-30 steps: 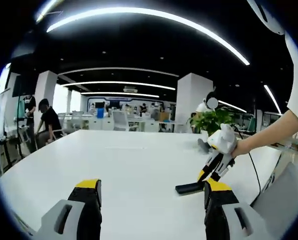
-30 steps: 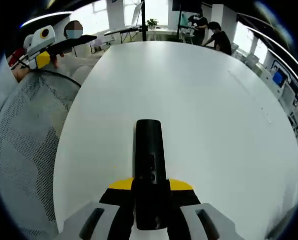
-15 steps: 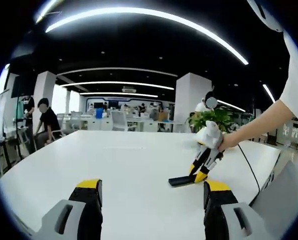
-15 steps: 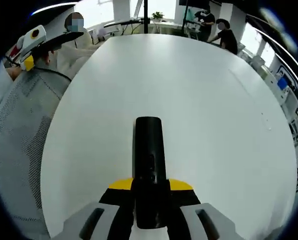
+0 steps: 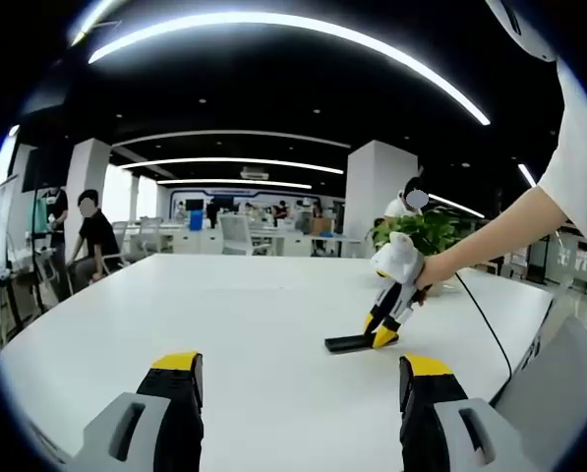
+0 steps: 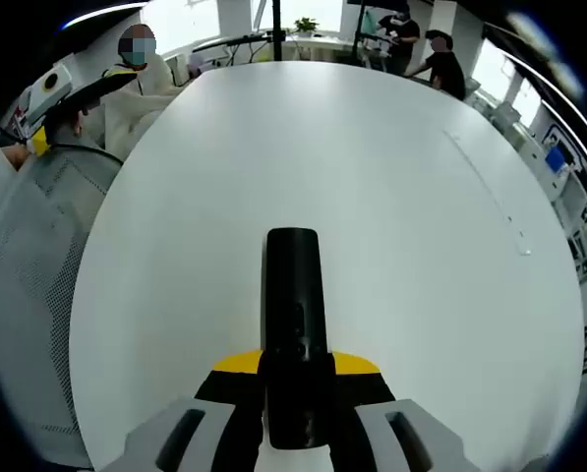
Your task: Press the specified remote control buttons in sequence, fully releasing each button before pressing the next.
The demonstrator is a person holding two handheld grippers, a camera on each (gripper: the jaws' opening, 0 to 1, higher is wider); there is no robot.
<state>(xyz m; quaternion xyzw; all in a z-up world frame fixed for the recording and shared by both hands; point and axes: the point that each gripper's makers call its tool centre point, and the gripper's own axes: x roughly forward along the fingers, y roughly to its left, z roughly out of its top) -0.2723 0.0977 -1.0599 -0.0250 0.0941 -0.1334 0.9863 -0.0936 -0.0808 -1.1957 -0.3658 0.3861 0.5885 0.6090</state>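
**Black remote held over a big white surface**

The room is a large office with long curved lights on a dark ceiling. A big white surface (image 5: 234,324) fills the middle, and it is bare around the things on it. People stand and sit far off by other desks, and a green plant (image 5: 423,234) sits near the far edge.

In the left gripper view, the left claw (image 5: 298,393) hangs above the surface with its two yellow-tipped jaws wide apart and nothing between them. Across from it, a person's hand (image 5: 433,277) holds the right claw, which points down at the surface. The black remote (image 5: 350,343) sticks out from its tips, low over the surface; I cannot tell if it touches.

In the right gripper view, the right claw (image 6: 295,379) is closed tight on the remote (image 6: 294,315), which points straight ahead over the white surface (image 6: 421,246). A grey mesh chair (image 6: 28,295) stands at the left edge.
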